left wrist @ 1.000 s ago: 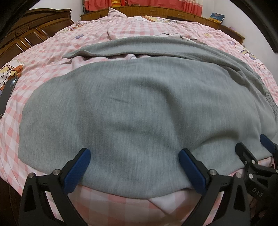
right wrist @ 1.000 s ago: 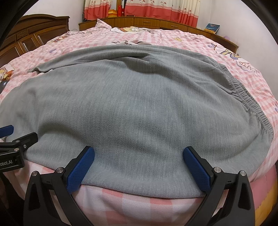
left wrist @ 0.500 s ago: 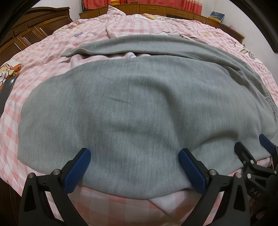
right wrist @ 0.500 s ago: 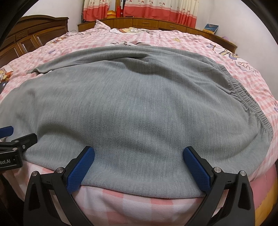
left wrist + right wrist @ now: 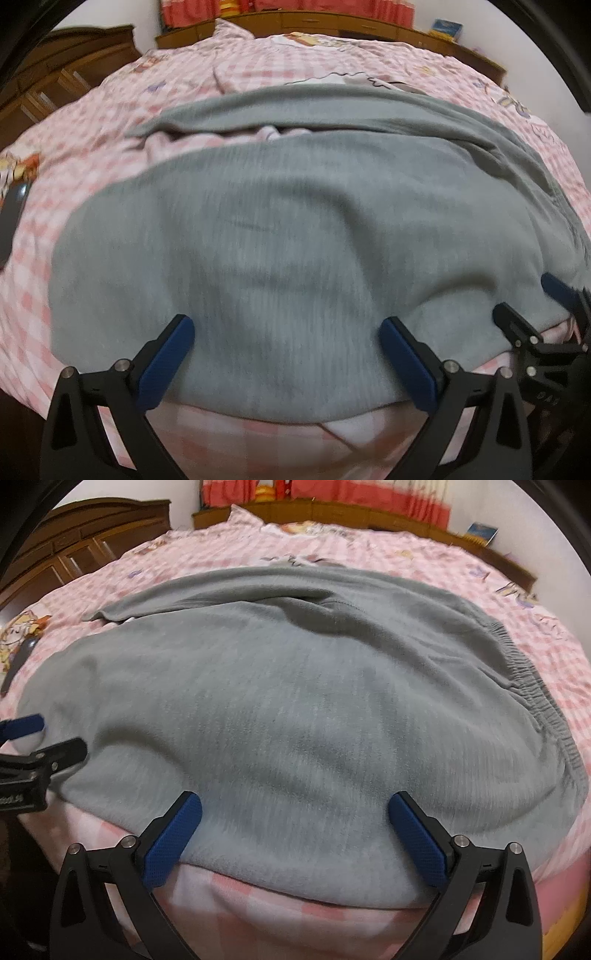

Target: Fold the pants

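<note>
Grey pants lie spread across a pink checked bed, one leg in front and the other behind it. Their elastic waistband is at the right. My left gripper stands open at the near edge of the front leg, with the cloth lying between its blue pads. My right gripper stands open at the same near edge, closer to the waistband. Each gripper shows at the side of the other's view: the right gripper and the left gripper. Both views are blurred.
A dark flat object lies on the bed at the far left. A wooden wardrobe stands at the left. A wooden headboard shelf with red curtains runs along the back. The bed's near edge is right below the grippers.
Both views have blurred with motion. New ripples have risen in the grey cloth near the front edge. Both grippers are still open at that edge.
</note>
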Available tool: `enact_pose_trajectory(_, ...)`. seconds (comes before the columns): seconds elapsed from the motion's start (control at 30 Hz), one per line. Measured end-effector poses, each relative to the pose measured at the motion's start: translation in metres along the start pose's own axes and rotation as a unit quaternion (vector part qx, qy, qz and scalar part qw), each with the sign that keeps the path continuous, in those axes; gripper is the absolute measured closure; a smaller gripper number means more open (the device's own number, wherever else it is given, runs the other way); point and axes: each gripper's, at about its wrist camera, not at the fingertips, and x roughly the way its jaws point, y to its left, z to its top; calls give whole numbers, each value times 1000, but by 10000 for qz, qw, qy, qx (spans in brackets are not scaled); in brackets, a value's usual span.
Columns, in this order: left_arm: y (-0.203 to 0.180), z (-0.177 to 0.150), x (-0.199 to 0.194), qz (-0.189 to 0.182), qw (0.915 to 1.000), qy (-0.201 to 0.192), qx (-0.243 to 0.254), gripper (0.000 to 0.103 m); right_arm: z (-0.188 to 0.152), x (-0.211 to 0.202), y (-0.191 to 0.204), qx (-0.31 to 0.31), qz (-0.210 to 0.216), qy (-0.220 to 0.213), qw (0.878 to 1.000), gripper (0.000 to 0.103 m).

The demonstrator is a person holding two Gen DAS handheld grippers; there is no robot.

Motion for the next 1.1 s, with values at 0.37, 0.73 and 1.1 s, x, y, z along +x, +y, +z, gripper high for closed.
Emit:
enact_pose_trajectory(0.37,10,62,-20,-281,9993,-241,-41,1,50,-22,-52,-191,226,156,9994,5)
enact_pose_trajectory(0.73,2,154,8,-525,9984,-91,164,1,121,-6,-144,226,-299,138,9992,5)
enact_pose_trajectory(1.1,1,247,87,-217,9969,312,682,1,182,37,-206,404,-358,140,9984,5)
